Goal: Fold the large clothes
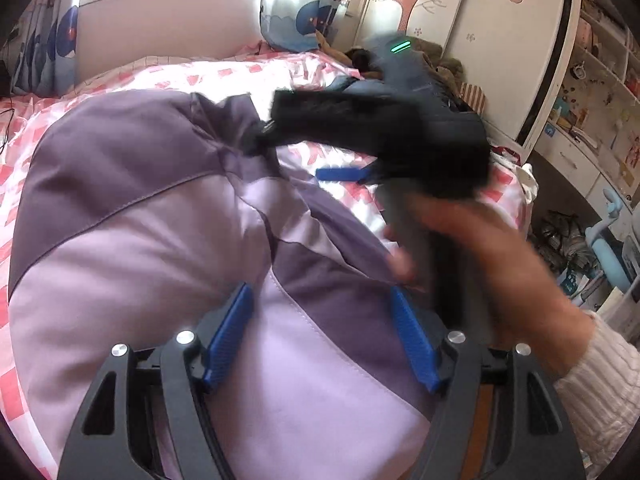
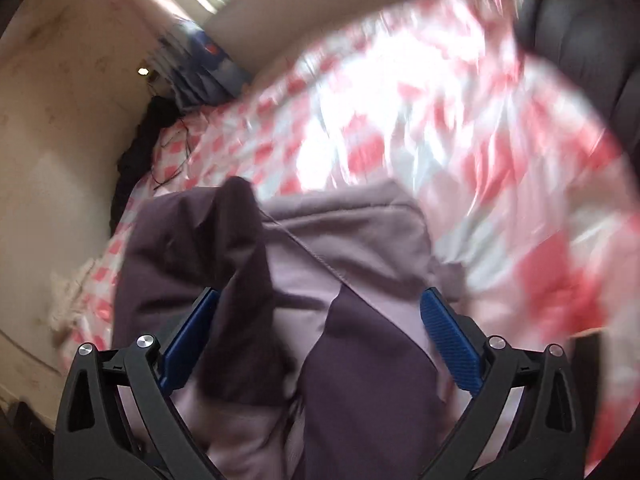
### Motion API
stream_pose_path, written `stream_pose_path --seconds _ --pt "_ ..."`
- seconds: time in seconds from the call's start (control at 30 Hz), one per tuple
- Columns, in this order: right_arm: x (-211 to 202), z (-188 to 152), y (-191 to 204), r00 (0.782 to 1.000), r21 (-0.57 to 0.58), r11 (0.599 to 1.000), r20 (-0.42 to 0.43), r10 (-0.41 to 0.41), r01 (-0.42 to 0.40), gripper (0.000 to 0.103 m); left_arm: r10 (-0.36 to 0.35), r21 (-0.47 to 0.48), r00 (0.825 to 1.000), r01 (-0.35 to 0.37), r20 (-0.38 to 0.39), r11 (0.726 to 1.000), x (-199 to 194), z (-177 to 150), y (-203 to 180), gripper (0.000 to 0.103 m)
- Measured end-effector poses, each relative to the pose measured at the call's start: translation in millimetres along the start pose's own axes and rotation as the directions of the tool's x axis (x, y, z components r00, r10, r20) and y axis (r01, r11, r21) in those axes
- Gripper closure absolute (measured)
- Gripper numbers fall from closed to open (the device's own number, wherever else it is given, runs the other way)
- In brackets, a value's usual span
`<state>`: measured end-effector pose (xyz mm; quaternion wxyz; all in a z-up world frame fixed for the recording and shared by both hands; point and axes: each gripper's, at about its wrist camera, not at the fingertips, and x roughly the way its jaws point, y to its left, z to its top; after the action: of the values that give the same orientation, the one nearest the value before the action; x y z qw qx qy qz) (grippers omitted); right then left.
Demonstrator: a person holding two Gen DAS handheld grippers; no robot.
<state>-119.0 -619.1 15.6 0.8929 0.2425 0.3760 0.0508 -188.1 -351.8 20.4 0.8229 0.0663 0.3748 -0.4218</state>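
A large two-tone purple garment (image 1: 168,248), dark and light lilac panels, lies on the bed. My left gripper (image 1: 322,332) is open just above its light panel, blue pads spread wide. My right gripper shows in the left wrist view (image 1: 340,174), blurred, held by a hand (image 1: 492,264) over the garment's right edge. In the right wrist view the right gripper (image 2: 320,340) is open, with a raised dark fold of the garment (image 2: 248,264) between its pads, not pinched.
The bed has a pink-and-white checked cover (image 1: 224,76). A blue-patterned pillow (image 1: 296,16) and dark clothes (image 1: 400,76) lie at the far end. A white wardrobe (image 1: 480,20) and cluttered shelves (image 1: 592,92) stand to the right. A wall (image 2: 52,160) borders the bed's left.
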Motion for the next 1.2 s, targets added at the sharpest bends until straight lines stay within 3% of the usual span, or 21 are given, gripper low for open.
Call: stream_pose_path --seconds 0.07,0.13,0.3,0.4,0.43,0.47,0.53,0.57,0.63,0.73,0.83,0.93,0.97,1.1,1.2 --pt "-15 -13 14 0.998 -0.070 0.996 0.011 -0.061 0.062 0.007 0.011 0.017 1.000 -0.011 0.012 1.000 -2 -3 -2 0.033" --pt "-1 -29 13 0.994 -0.108 0.990 -0.053 -0.095 0.089 0.007 0.020 0.039 1.000 -0.021 0.006 0.999 0 -4 -8 0.030" --pt "7 -45 3 0.997 -0.064 0.995 -0.029 -0.073 0.071 0.006 0.068 0.078 0.998 -0.067 -0.002 0.995 -9 -4 -25 0.030" --pt "10 -48 -1 0.998 -0.047 0.997 -0.025 -0.058 0.057 0.006 0.015 -0.100 0.995 -0.004 0.102 0.995 -58 -1 0 0.029" --pt "10 -47 -3 0.999 -0.038 0.998 -0.025 -0.048 0.047 0.006 0.016 -0.178 0.989 0.010 0.148 0.984 -77 -3 17 0.023" --pt "11 -47 -5 0.999 -0.029 0.999 -0.025 -0.038 0.037 0.006 0.046 -0.265 0.980 0.007 0.194 0.964 -96 -8 40 0.019" --pt "12 -48 -6 0.999 -0.021 0.999 -0.020 -0.030 0.029 0.006 0.150 -0.455 0.960 -0.028 0.235 0.890 -120 -20 94 0.010" --pt "13 -47 -6 0.999 -0.019 0.999 -0.018 -0.029 0.029 0.006 0.188 -0.541 0.959 -0.045 0.212 0.840 -123 -28 124 0.010" --pt "14 -48 -8 0.999 -0.016 0.999 -0.010 -0.030 0.030 0.006 0.185 -0.656 0.972 -0.046 0.144 0.753 -112 -41 173 0.010" --pt "13 -50 -7 0.999 -0.015 0.999 -0.003 -0.033 0.033 0.006 0.073 -0.697 0.996 -0.014 0.055 0.717 -72 -50 200 0.009" --pt "13 -51 -6 0.999 -0.010 0.999 -0.001 -0.043 0.043 0.006 -0.122 -0.704 0.986 0.166 0.113 0.690 -41 -49 197 0.006" --pt "18 -54 4 0.997 0.015 0.997 0.013 -0.070 0.070 0.006 -0.075 -0.606 0.995 0.103 0.071 0.789 -41 -32 175 0.006" --pt "20 -54 9 0.998 0.025 0.997 0.018 -0.068 0.068 0.006 -0.067 -0.594 0.995 0.097 0.074 0.798 -44 -31 175 0.006" --pt "65 -56 53 0.999 0.062 0.997 -0.007 0.046 -0.045 0.006 0.047 -0.601 0.994 0.020 0.096 0.799 -96 -38 215 0.006" --pt "125 -56 131 0.988 0.019 0.991 -0.076 0.133 -0.132 0.006 0.167 -0.638 0.983 -0.080 0.078 0.766 -150 -51 263 0.006"
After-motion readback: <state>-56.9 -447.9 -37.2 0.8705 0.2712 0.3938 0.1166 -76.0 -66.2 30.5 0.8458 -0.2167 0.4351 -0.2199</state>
